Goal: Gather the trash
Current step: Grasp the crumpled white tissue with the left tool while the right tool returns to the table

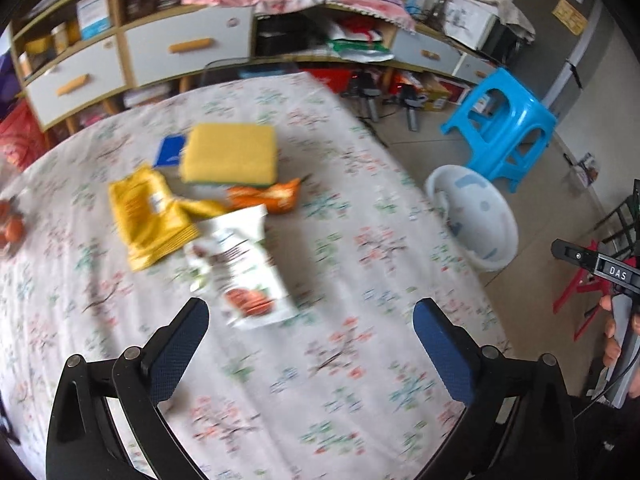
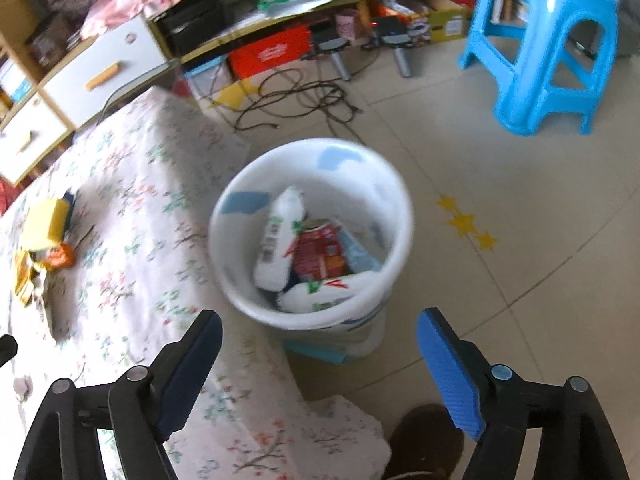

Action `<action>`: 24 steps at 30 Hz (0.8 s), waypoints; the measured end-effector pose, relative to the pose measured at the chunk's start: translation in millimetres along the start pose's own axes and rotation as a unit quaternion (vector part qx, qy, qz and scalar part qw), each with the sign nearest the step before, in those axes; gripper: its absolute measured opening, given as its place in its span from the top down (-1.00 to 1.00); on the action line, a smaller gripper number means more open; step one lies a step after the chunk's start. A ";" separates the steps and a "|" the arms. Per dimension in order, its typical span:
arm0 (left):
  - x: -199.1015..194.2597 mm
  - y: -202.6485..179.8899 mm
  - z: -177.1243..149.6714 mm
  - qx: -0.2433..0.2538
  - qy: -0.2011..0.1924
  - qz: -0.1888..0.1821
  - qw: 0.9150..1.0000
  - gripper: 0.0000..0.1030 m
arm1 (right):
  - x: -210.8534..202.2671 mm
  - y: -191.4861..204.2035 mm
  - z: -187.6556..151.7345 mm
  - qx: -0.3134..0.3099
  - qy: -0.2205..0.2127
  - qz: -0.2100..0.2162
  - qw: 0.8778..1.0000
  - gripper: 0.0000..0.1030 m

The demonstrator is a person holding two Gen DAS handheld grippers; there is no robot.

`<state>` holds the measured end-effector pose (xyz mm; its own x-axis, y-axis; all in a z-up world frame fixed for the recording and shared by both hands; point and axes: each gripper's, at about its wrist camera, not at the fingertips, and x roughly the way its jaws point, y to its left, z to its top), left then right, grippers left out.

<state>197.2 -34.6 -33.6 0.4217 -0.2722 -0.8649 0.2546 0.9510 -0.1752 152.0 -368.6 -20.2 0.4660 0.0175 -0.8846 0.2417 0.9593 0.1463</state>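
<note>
On the floral tablecloth (image 1: 360, 220) lie a white snack wrapper (image 1: 244, 268), a yellow wrapper (image 1: 148, 216) and an orange wrapper (image 1: 268, 198), beside a yellow sponge (image 1: 230, 154). My left gripper (image 1: 310, 344) is open and empty, just short of the white wrapper. A white trash bin (image 2: 312, 232) stands on the floor beside the table; it holds several wrappers and shows in the left wrist view too (image 1: 472, 216). My right gripper (image 2: 320, 360) is open and empty above the bin's near side.
A blue plastic stool (image 2: 548, 44) stands on the floor beyond the bin. Shelves with drawers (image 1: 160, 56) run along the back wall. Cables (image 2: 296, 100) lie on the floor. A blue card (image 1: 170, 150) lies beside the sponge. A brown shoe (image 2: 424, 440) is below the right gripper.
</note>
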 end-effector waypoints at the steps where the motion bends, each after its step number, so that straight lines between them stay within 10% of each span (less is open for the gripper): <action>1: -1.4 7.2 -3.4 -0.003 0.001 0.004 1.000 -1.00 | 0.8 7.0 -1.3 -0.007 0.002 0.000 1.000 -0.67; 24: -21.3 127.1 -50.2 -0.086 0.036 0.058 0.994 -1.00 | 38.9 151.8 -27.9 -0.125 0.042 0.017 0.991 -0.68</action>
<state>176.9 99.3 -61.1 0.3741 -0.1547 -0.9144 0.0528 0.9879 -0.1455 183.1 -214.5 -44.7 0.3960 0.0636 -0.9161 0.0046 0.9975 0.0712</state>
